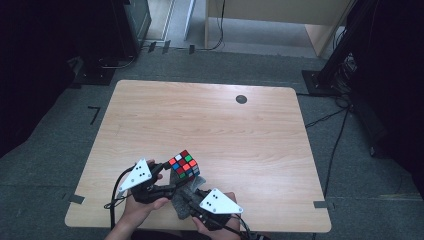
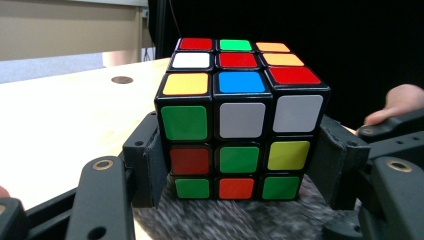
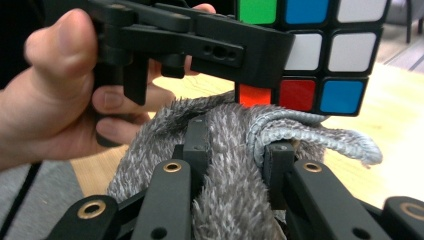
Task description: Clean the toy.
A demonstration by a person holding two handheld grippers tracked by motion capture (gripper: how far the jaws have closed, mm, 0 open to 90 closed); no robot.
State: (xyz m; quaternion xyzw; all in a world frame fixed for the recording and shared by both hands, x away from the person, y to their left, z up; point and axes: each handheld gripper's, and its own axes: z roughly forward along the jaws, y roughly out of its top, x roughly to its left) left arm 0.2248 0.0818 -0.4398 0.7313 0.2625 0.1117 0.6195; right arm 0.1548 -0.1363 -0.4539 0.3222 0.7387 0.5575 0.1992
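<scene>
High view: we are clamping the Rubik's cube (image 1: 184,165) in our left gripper (image 1: 167,176), while our right gripper (image 1: 187,196), at its five o'clock, is pinching the grey cloth (image 1: 183,199).

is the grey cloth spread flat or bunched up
Bunched up: the cloth is gathered into thick folds in the right claw, under the cube.

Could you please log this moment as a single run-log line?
left gripper: shut on cube | right gripper: shut on grey cloth | cloth under cube | table
</scene>
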